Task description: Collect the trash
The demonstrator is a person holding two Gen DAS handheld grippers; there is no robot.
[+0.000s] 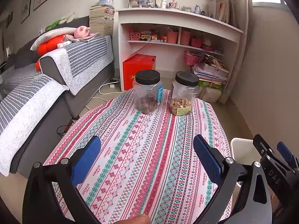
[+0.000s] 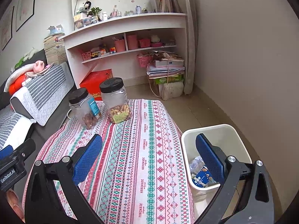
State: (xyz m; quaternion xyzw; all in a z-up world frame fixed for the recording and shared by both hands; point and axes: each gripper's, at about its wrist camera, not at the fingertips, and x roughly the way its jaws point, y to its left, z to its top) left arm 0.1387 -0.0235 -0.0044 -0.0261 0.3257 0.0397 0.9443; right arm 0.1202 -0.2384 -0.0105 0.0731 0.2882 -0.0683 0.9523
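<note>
Table in patterned cloth, two black-lidded jars standing on it

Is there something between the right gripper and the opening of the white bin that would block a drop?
Nothing visible does. The right gripper is open and empty, its right finger over the white bin, whose mouth is uncovered; trash already lies inside.

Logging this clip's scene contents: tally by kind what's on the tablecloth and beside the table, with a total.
Clear jars with black lids: 2, the jar of brown nuts and the jar of mixed nuts
White trash bins: 1, the bin beside the table, holding a blue carton and clear wrapping
Loose trash on the tablecloth: 0
Total: 3
</note>
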